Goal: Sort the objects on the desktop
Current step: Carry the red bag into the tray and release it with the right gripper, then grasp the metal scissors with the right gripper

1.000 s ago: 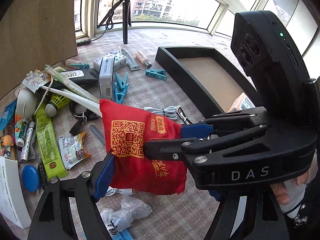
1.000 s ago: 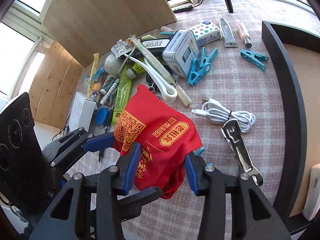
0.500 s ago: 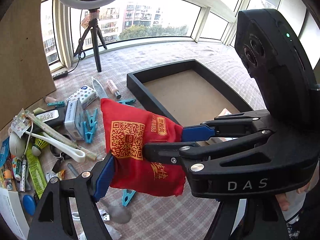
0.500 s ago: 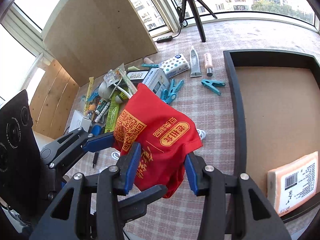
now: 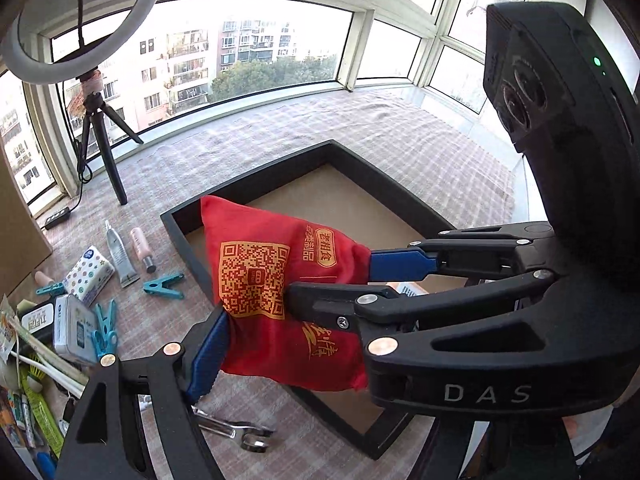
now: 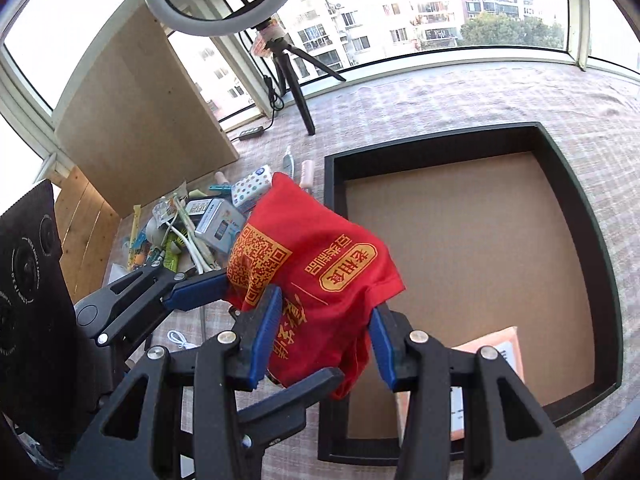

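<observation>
A red cloth bag (image 5: 280,264) with a gold QR code hangs in the air, held by both grippers. My left gripper (image 5: 288,344) is shut on it; only its left blue pad (image 5: 204,352) shows, pressed on the bag's lower left edge. My right gripper (image 6: 322,340) is shut on the bag's lower part, both blue pads against the cloth. The bag (image 6: 312,256) hangs over the near left rim of a black tray (image 6: 332,168) with a brown floor. An orange packet (image 6: 496,352) with a barcode label lies in the tray's near corner.
Left of the tray (image 5: 176,220) lie a tin box (image 5: 74,328), blue pegs (image 5: 164,286), tubes (image 5: 120,256), a dotted tissue pack (image 5: 86,274) and a metal clip (image 5: 236,432). A ring light on a tripod (image 5: 104,152) and a wooden board (image 6: 136,120) stand behind.
Both grippers have carried the red bag up and to the right, from above the clutter to above the tray's left rim. Neither grip has changed.
</observation>
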A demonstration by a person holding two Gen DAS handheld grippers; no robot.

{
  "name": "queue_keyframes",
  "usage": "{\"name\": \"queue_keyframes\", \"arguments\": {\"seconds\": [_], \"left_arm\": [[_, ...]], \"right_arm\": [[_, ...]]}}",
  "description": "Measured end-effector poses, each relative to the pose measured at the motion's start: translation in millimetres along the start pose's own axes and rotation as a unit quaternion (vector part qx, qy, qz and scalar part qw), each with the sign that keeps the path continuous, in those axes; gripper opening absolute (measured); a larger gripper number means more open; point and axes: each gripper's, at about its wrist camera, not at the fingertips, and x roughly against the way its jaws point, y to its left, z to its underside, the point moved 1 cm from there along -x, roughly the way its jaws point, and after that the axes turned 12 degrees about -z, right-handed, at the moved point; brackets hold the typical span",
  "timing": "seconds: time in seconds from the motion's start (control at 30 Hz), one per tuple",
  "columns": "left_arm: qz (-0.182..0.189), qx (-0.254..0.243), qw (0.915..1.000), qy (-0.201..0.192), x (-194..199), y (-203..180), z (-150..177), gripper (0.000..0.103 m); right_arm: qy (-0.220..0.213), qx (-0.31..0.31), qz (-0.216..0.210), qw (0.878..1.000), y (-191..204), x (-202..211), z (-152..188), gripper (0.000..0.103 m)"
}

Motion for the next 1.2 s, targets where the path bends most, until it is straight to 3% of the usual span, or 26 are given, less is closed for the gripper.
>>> {"name": "queue_keyframes", "arguments": {"seconds": [0.17,0.3,0.4,0.5,0.77,0.87,0.97,1.2], "left_arm": [[-0.008,0.003,1.0,-0.004,-12.1,-17.2,-23.3,0.075],[-0.032,0.005,0.9994,-0.01,-11.7,-22.0,-28.8,0.075],[-0.049,0.001,0.9987,-0.015,-6.6,-16.6,-28.3,0.075],[-0.053,0.013,0.9984,-0.013,-1.6,-0.4,-28.4,0.076],[-0.098,0.06,0.9934,0.003,24.6,67.5,4.5,0.075],[-0.125,0.089,0.988,0.012,38.8,104.9,27.3,0.075],[-0.158,0.124,0.9793,0.026,54.9,141.5,56.7,0.075],[-0.226,0.201,0.9502,0.075,79.7,202.7,140.6,0.075]], "right_arm": [[-0.022,-0.011,0.02,1.0,-22.8,21.7,-10.5,0.043],[-0.057,-0.004,0.075,0.996,-33.3,38.5,-16.5,0.043],[-0.063,0.015,0.083,0.994,-31.3,41.0,-19.5,0.051],[-0.06,0.045,0.083,0.994,-24.4,35.7,-22.1,0.069],[-0.078,0.089,0.083,0.989,-3.6,21.4,-7.5,0.07],[-0.076,0.111,0.061,0.989,5.6,11.0,-0.5,0.07],[-0.045,0.126,0.029,0.991,16.9,-5.8,5.7,0.07],[0.041,0.199,0.023,0.979,50.2,-57.8,36.0,0.069]]}}
